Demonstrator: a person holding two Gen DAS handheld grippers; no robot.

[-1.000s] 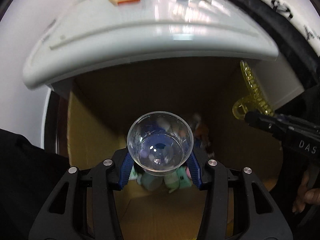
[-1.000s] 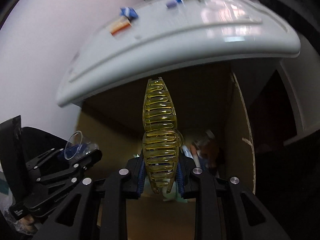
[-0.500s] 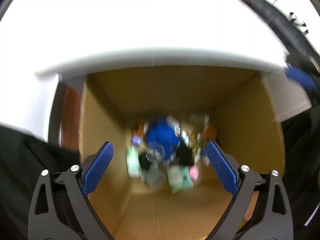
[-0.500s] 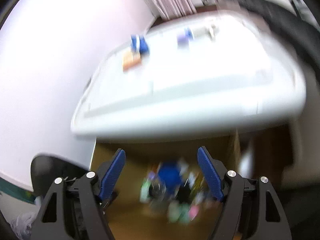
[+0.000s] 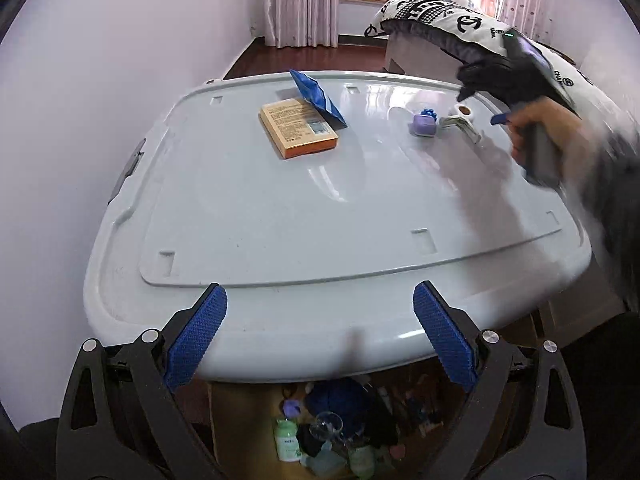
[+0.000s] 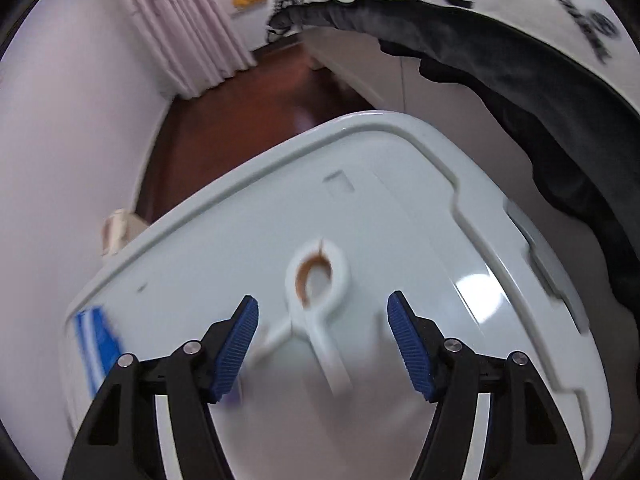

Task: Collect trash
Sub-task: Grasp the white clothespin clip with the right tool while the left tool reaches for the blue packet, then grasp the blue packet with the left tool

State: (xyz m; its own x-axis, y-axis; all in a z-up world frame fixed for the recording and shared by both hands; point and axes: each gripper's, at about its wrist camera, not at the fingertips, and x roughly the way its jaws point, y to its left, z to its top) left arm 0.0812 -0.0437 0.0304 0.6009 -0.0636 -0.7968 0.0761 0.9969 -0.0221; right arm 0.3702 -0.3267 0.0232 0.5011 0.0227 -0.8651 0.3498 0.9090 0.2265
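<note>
My left gripper (image 5: 320, 320) is open and empty above the near edge of a grey plastic lid (image 5: 280, 208). On the lid lie an orange box (image 5: 298, 127), a blue packet (image 5: 318, 95), a small purple item (image 5: 423, 125) and a white tool with a ring end (image 5: 460, 119). My right gripper (image 6: 322, 338) is open and empty, with the white tool (image 6: 318, 280) between its fingers, seemingly just above it. Below the lid's near edge a cardboard box (image 5: 240, 420) holds trash, including a clear cup (image 5: 328, 426).
A white wall is on the left. A black-and-white patterned blanket (image 5: 440, 12) hangs over furniture beyond the lid at the right. Curtains (image 5: 304, 0) and dark wooden floor (image 5: 320, 56) lie behind. The person's hand holding the right gripper (image 5: 540, 132) is over the lid's right side.
Both grippers opened over the cardboard box, dropping the clear cup and the yellow hair clip. The left rose to the lid's edge. The right moved to the white tool.
</note>
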